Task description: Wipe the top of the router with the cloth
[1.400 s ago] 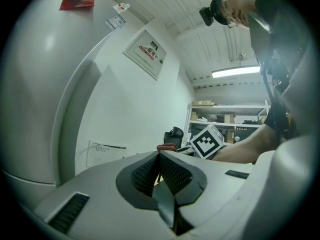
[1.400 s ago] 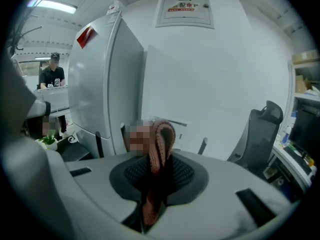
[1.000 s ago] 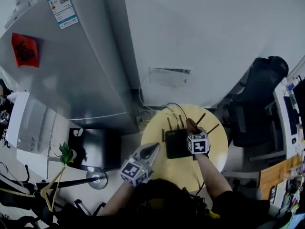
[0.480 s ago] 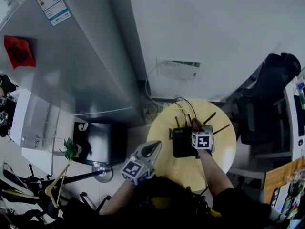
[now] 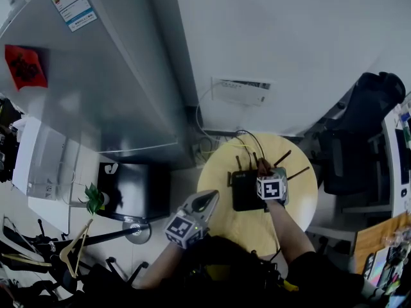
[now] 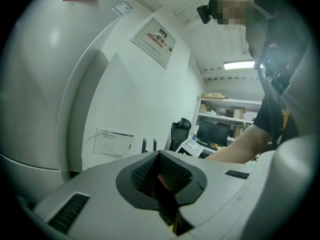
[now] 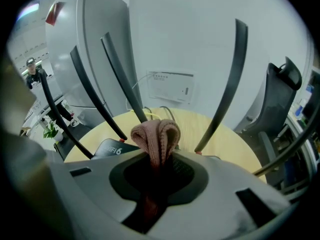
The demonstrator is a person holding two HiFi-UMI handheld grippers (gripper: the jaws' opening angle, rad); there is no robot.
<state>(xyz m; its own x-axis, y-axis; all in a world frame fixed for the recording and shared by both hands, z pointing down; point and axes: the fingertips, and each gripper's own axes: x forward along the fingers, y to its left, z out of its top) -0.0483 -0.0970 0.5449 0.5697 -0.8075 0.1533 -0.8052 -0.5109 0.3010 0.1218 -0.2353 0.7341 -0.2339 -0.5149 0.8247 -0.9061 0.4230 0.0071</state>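
Note:
A black router (image 5: 244,190) with several upright antennas lies on the round wooden table (image 5: 295,197). My right gripper (image 5: 264,169) hovers over the router's right part, shut on a folded pinkish-brown cloth (image 7: 156,136) that sticks out past its jaws. In the right gripper view the router's black top (image 7: 111,147) shows just below the cloth, with antennas (image 7: 226,89) rising around it. My left gripper (image 5: 207,201) is held off the table's left edge, jaws shut with nothing between them; its own view (image 6: 161,178) looks toward the wall.
A grey refrigerator (image 5: 96,82) stands left of the table, a white wall box (image 5: 239,92) with cables behind it. A black office chair (image 5: 356,133) sits to the right. A black bin (image 5: 131,194), a stand base (image 5: 139,232) and a small plant (image 5: 93,201) are on the floor at left.
The head view shifted between the earliest frame and half a second ago. My right gripper with the cloth edged slightly along the router top; the left gripper barely moved.

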